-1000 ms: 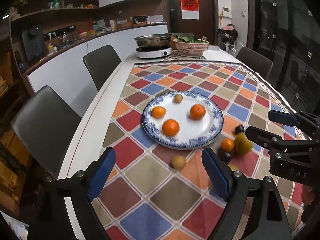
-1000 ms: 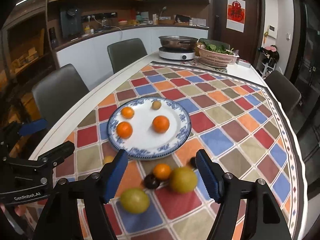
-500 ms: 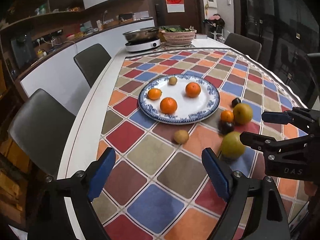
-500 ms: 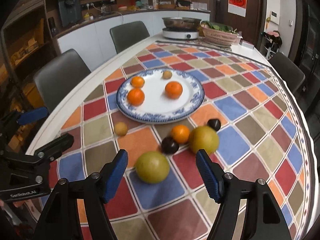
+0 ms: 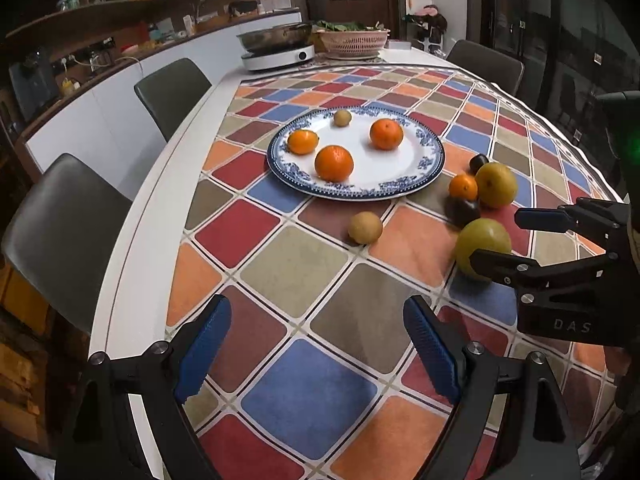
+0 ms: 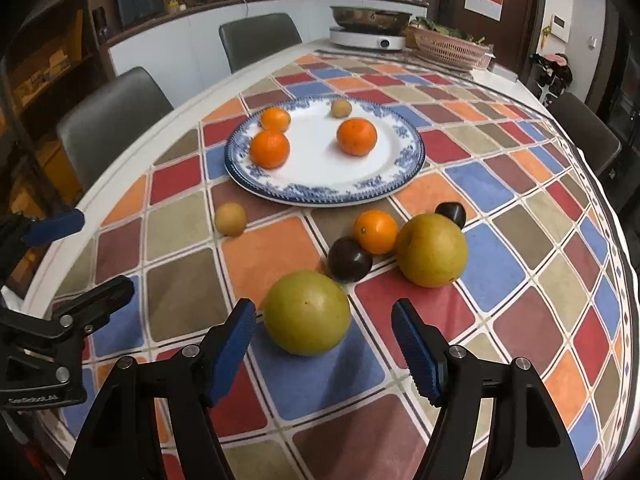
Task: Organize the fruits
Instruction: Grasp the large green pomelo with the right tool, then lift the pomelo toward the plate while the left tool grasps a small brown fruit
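Note:
A blue-rimmed plate (image 5: pixel 430 160) (image 6: pixel 404 152) on the checked tablecloth holds three oranges and a small tan fruit (image 6: pixel 341 108). Loose on the cloth lie a small tan fruit (image 5: pixel 365 227) (image 6: pixel 231 219), an orange (image 6: pixel 375 231), two dark plums (image 6: pixel 349 259) (image 6: pixel 451 213) and two big yellow-green fruits (image 6: pixel 432 251) (image 6: pixel 307 313). My right gripper (image 6: pixel 324 344) is open, its blue pads on either side of the nearer yellow-green fruit (image 5: pixel 483 248), not touching it. My left gripper (image 5: pixel 318 352) is open over bare cloth, short of the tan fruit.
At the table's far end stand a pan on a white cooker (image 5: pixel 278 56) and a basket of greens (image 5: pixel 352 40). Dark chairs (image 5: pixel 60 232) line the left edge, another (image 6: pixel 584 140) is at the far right. The table edge (image 5: pixel 132 248) runs close on the left.
Both grippers have come down and closer to the table. The near yellow-green fruit now sits between the right gripper's pads. No fruit has moved.

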The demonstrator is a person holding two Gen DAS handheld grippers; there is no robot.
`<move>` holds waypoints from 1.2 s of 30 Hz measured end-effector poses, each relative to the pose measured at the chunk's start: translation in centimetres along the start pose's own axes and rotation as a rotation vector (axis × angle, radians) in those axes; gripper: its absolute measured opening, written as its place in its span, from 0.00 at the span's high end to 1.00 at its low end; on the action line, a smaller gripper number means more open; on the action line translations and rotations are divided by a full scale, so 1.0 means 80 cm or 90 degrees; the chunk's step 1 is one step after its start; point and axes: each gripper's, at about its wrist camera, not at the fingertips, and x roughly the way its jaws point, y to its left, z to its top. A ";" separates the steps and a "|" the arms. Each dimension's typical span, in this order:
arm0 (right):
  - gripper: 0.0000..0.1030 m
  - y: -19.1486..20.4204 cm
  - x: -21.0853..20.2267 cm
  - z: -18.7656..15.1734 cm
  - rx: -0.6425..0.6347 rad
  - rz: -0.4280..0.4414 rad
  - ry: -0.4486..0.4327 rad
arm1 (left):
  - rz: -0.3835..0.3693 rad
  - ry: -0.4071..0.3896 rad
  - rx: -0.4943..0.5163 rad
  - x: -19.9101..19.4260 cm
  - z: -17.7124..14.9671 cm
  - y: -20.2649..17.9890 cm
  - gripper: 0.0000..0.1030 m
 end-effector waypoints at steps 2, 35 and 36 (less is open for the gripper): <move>0.31 0.000 0.006 0.000 -0.003 0.002 0.005 | -0.001 0.004 0.000 0.004 -0.001 0.001 0.14; 0.51 -0.016 -0.001 0.050 -0.019 -0.006 -0.061 | -0.058 0.029 -0.017 0.080 0.060 -0.007 0.41; 0.51 -0.018 0.000 0.052 -0.021 -0.009 -0.062 | -0.061 0.034 -0.018 0.084 0.062 -0.009 0.43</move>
